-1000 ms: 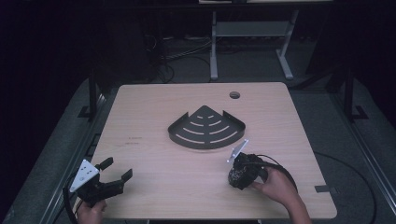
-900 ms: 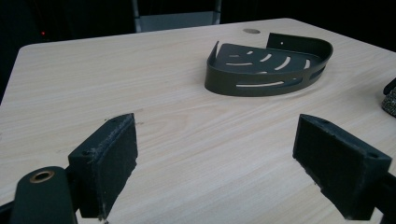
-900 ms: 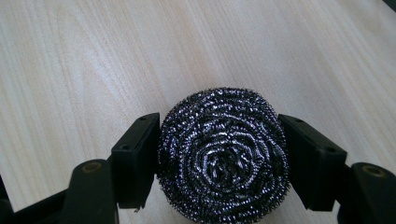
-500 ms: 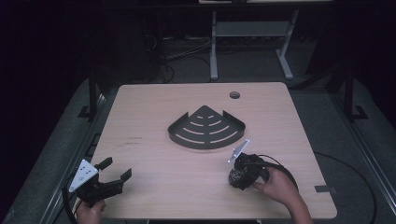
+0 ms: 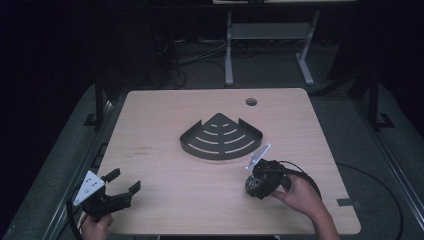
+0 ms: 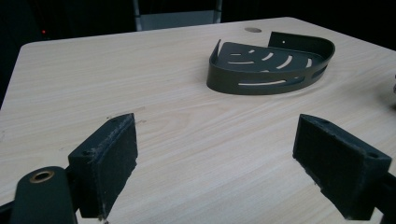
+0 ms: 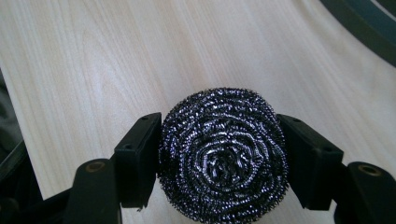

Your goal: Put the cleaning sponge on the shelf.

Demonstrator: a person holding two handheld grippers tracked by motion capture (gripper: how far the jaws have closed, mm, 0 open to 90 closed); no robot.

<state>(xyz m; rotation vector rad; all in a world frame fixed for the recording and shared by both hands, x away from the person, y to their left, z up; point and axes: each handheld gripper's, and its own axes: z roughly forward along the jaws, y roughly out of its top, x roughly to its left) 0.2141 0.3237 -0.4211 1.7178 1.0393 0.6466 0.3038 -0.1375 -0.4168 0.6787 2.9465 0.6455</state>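
Dim room, table [image 5: 165,125] evenly lit from above, dark surroundings, soft focus.

- In the right gripper view, the steel scourer [image 7: 223,154] covers the bench beneath it, and its lower edge is cut off by the frame.
- There the corner rack [image 7: 369,21] shows just a rim at the top right edge.
- In the high view, the scourer is too dark to make out clearly.
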